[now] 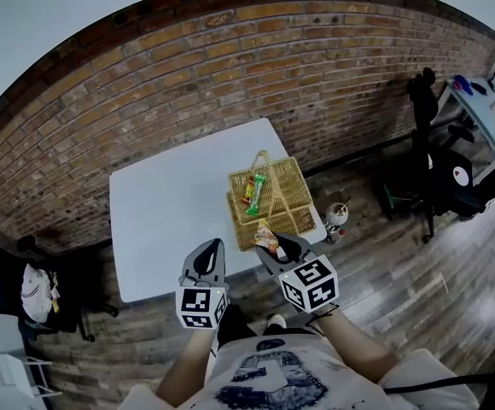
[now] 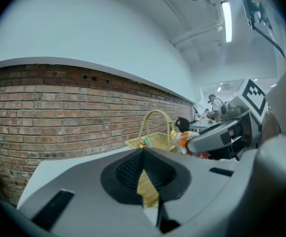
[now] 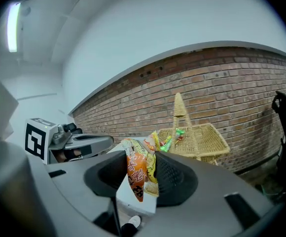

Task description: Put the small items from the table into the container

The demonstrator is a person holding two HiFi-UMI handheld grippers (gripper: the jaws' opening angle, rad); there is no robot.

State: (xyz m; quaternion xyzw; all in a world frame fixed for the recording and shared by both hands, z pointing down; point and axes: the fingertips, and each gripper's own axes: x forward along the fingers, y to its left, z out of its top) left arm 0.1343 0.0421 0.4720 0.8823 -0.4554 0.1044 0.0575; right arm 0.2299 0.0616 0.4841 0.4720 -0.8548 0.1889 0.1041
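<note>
My right claw (image 1: pixel 273 243) is clamped on an orange snack packet (image 3: pixel 135 174). The jaws stand partly apart, with the packet pinched upright between the pads and its top edge sticking out past the tips. My left claw (image 1: pixel 212 248) is closed tip to tip with nothing in it, and I can see only the basket's weave through the slot behind the tips.

The basket (image 1: pixel 300 186) sits at the far right corner of the table (image 1: pixel 166 203). A few packets (image 1: pixel 254 188) already lie inside it by the handle, green and orange among them, so I judge that part of the job done.

The packet I am holding is in the air near the table's near edge, close to the basket's near rim. From the head view I cannot tell whether it is over the rim yet or just short of it. It is not in the basket.

Apart from the basket, the tabletop looks bare from above. I make out no other loose items on it, though anything hidden behind the basket or under my claws would escape me. By my reckoning this packet is the last one. What is left is to carry it over the rim, lower it and let go.
</note>
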